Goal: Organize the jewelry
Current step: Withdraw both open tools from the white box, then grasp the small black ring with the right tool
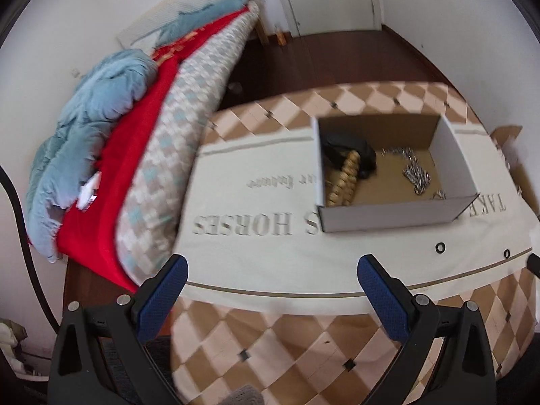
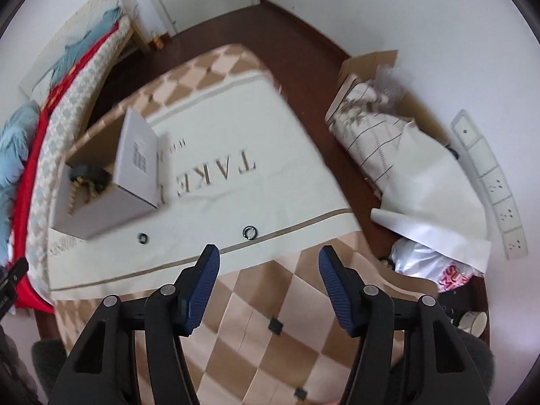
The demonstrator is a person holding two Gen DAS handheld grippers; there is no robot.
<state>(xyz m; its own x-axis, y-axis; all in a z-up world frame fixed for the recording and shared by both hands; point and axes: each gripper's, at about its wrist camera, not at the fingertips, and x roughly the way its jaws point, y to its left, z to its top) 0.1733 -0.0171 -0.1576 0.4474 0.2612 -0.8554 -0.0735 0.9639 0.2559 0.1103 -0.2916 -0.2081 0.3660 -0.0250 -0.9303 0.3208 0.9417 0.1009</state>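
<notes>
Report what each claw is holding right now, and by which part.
Nothing is held. The left claw and the right claw are both open and empty above the cloth; two rings lie loose on it.

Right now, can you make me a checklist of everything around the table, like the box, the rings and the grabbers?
Surface: cream cloth with printed words over a checkered table cover.
Job's things: open box holding a wooden bead string, silver chain and a black item; two dark rings lie apart on the cloth outside the box.
Clutter: nothing seen on the cloth.
Grippers: left gripper and right gripper both open, empty.
Cables: black cable at left.
Surroundings: folded bedding, rolled paper, power strip.
</notes>
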